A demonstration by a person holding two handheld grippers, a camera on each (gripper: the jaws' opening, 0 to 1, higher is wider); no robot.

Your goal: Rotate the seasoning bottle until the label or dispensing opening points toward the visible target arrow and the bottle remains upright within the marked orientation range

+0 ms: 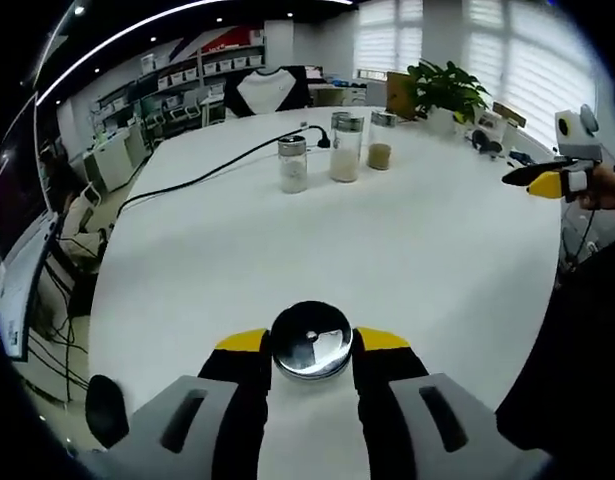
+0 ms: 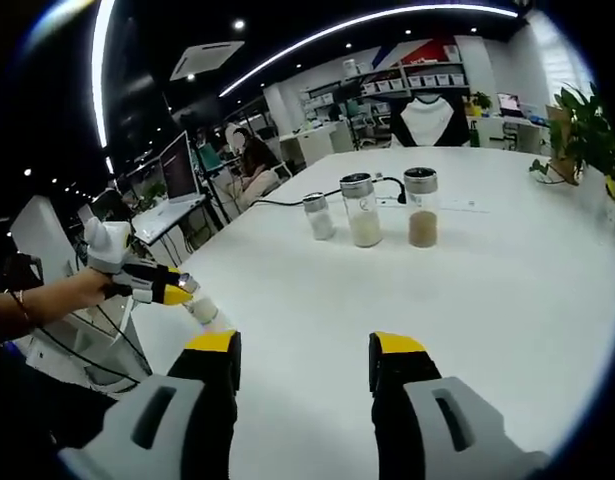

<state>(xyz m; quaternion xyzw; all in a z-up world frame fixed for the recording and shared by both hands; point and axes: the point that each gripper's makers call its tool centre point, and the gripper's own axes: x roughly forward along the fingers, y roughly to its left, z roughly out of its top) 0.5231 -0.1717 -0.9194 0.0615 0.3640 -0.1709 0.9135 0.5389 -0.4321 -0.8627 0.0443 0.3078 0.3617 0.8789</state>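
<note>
A seasoning bottle with a shiny metal lid stands between my left gripper's yellow-tipped jaws, which are shut on it near the table's near edge. In the right gripper view the same bottle hangs slightly tilted in the left gripper, held by a hand at the left. My right gripper is open above the white table with nothing between its jaws. It also appears at the far right in the left gripper view.
Three more lidded jars stand in a row at the table's far side. A black cable runs across the table to them. A potted plant stands at the back right. Monitors and chairs line the left side.
</note>
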